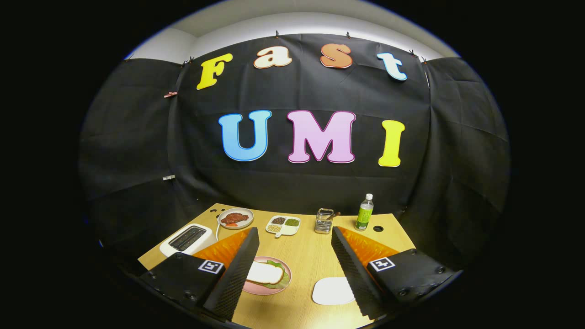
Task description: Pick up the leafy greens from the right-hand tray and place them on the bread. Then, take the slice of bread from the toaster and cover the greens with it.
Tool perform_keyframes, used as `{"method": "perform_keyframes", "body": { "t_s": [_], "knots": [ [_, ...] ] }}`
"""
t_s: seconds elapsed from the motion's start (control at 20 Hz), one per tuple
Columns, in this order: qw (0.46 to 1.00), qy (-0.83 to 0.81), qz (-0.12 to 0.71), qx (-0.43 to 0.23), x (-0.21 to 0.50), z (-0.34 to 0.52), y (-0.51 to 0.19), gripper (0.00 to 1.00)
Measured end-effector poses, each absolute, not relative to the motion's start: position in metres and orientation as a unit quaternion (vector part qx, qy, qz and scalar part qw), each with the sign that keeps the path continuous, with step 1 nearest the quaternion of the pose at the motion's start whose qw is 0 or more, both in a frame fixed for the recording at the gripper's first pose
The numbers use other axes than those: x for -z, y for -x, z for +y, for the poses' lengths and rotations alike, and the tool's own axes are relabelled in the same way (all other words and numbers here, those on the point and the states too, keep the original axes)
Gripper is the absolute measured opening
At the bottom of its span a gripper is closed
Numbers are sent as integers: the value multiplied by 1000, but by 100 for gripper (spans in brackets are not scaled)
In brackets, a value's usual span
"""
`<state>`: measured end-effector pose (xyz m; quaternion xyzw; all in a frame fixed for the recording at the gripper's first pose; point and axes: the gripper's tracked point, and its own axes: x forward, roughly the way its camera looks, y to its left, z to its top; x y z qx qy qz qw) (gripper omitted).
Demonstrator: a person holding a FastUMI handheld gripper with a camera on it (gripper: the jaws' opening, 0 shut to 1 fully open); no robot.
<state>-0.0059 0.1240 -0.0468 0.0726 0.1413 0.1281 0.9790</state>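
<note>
My gripper point(295, 230) is open and held above the wooden table point(306, 260), with nothing between its fingers. Just inside the left finger point(237, 269) sits a pink plate point(254, 291). On it a slice of white bread point(264, 274) lies on top of leafy greens point(277, 264), whose edges peek out around the bread. The left finger hides part of the plate. A white toaster point(187, 238) stands beyond the left finger, and its two slots look dark. Beside the right finger point(354, 269) lies a flat white tray point(332, 291) with a bare surface.
Along the far side of the table stand a plate with a piece of meat point(235, 218), a divided white dish of seasonings point(283, 225), a small metal rack point(324, 221) and a green bottle point(364, 213). A round hole point(378, 228) is near the bottle.
</note>
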Motion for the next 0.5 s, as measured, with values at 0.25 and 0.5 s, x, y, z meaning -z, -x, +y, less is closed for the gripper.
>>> {"method": "perform_keyframes", "body": {
  "t_s": [0.25,0.5],
  "knots": [
    [978,-73,145,-128,50,123,5,99],
    [978,-75,149,-128,53,120,5,99]
  ]
}}
